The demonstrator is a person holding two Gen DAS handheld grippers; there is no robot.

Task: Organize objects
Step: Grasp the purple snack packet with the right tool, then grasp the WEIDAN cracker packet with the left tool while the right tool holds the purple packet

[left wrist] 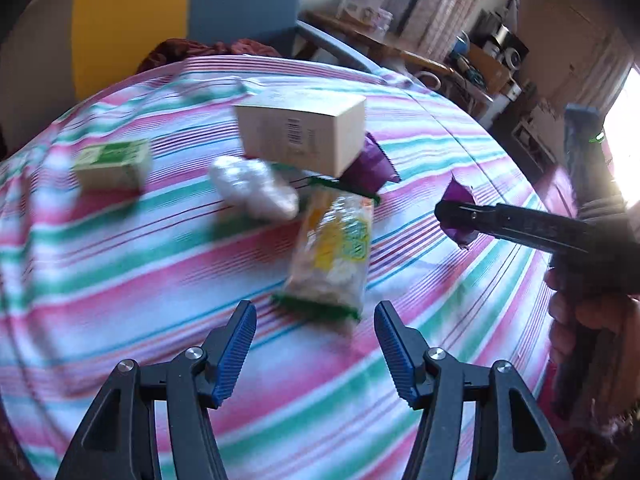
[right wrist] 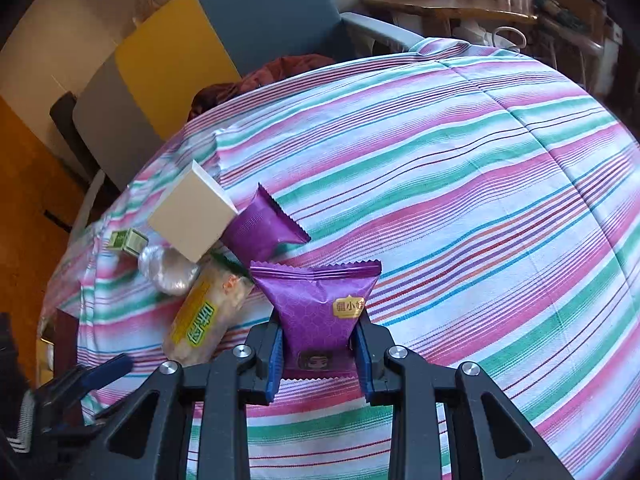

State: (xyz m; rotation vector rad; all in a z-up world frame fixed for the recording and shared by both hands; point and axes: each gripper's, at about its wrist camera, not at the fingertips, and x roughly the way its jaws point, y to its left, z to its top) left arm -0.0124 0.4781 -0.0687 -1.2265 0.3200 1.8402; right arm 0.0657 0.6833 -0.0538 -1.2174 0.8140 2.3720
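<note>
My right gripper (right wrist: 318, 350) is shut on a purple snack packet (right wrist: 316, 304) and holds it above the striped cloth (right wrist: 480, 200); it shows from the side in the left wrist view (left wrist: 456, 220). My left gripper (left wrist: 316, 316) is open and empty, just short of a clear green-edged snack bag (left wrist: 332, 252). Beyond lie a beige box (left wrist: 304, 132), a second purple packet (left wrist: 370, 166), a white wrapped bundle (left wrist: 256, 186) and a small green box (left wrist: 114, 164). The same cluster sits left of the held packet in the right wrist view: snack bag (right wrist: 204, 316), beige box (right wrist: 192, 212), second purple packet (right wrist: 264, 228).
The striped cloth (left wrist: 120, 280) covers a table. A blue and yellow chair (right wrist: 248, 24) with dark red fabric (right wrist: 264, 76) stands at its far edge. A wooden desk (right wrist: 448, 4) with boxes and clutter stands beyond.
</note>
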